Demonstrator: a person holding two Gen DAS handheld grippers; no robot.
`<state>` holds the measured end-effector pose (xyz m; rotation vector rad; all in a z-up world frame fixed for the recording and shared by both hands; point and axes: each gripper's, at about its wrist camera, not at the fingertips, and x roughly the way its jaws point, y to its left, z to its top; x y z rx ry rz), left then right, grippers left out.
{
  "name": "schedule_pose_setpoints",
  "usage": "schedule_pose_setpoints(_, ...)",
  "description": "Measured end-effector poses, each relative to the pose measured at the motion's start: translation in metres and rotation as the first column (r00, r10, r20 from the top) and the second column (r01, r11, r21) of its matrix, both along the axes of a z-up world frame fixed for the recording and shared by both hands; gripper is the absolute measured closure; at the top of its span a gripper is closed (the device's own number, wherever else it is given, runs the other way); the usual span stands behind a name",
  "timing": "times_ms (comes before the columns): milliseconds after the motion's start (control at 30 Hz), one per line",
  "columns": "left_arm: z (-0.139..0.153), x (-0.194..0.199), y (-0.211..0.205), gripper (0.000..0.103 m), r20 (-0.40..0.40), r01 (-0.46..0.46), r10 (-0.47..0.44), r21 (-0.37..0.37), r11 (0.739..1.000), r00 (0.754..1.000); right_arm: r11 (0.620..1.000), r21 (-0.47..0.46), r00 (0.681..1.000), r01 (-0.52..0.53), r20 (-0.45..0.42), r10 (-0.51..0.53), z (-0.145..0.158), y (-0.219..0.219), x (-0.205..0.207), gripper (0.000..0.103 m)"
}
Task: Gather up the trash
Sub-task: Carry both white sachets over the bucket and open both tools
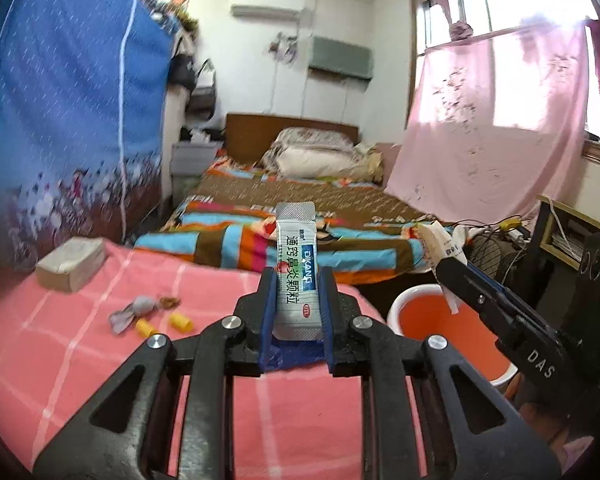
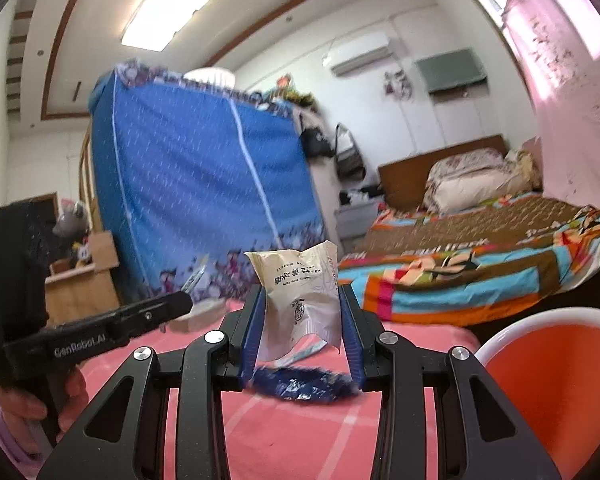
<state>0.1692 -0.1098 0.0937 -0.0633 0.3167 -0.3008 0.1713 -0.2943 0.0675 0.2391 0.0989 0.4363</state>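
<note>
My left gripper (image 1: 298,280) is shut on a white and green medicine sachet (image 1: 296,268) that stands upright between the fingers, above the pink checked table (image 1: 80,340). My right gripper (image 2: 302,300) is shut on a crumpled white wrapper (image 2: 300,292). In the left wrist view the right gripper (image 1: 444,264) hangs over the orange-lined white bin (image 1: 452,320) with the wrapper (image 1: 438,246) at its tip. The bin also shows in the right wrist view (image 2: 548,380) at lower right. On the table lie a crumpled grey wrapper (image 1: 134,312), two yellow caps (image 1: 164,324) and a brown scrap (image 1: 170,302).
A beige tissue pack (image 1: 72,262) lies at the table's far left. Beyond the table is a bed (image 1: 300,208) with a striped cover. A blue fabric wardrobe (image 1: 68,120) stands left. A pink curtain (image 1: 492,128) and a fan (image 1: 488,256) are on the right.
</note>
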Motion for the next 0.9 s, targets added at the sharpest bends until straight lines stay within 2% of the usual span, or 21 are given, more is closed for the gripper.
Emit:
schedule_pose_setpoints(167, 0.007, -0.002, -0.02, 0.078, 0.055, 0.072, -0.071, -0.003, 0.997, 0.996, 0.995, 0.012, 0.992, 0.104, 0.069, -0.104, 0.008, -0.02, -0.012, 0.069)
schedule_pose_setpoints(433, 0.011, -0.002, -0.06, 0.078, 0.089, 0.196, -0.197, 0.019, 0.98, 0.976, 0.955, -0.037, 0.95, 0.294, 0.126, -0.287, 0.009, -0.047, -0.028, 0.069)
schedule_pose_setpoints(633, 0.002, 0.008, -0.097, 0.078, 0.033, 0.285, -0.287, 0.043, 0.957, 0.957, 0.922, -0.017, 0.921, 0.387, 0.058, -0.385, 0.0, -0.079, -0.026, 0.068)
schedule_pose_setpoints(733, -0.007, 0.018, -0.12, 0.078, -0.049, 0.336, -0.334, 0.046, 0.941, 0.941, 0.903, -0.013, 0.903, 0.429, -0.009, -0.429, -0.006, -0.096, -0.021, 0.068)
schedule_pose_setpoints(900, -0.02, 0.032, -0.144, 0.078, -0.158, 0.373, -0.362, 0.045, 0.927, 0.919, 0.878, -0.021, 0.87, 0.478, -0.127, -0.476, -0.02, -0.118, -0.012, 0.066)
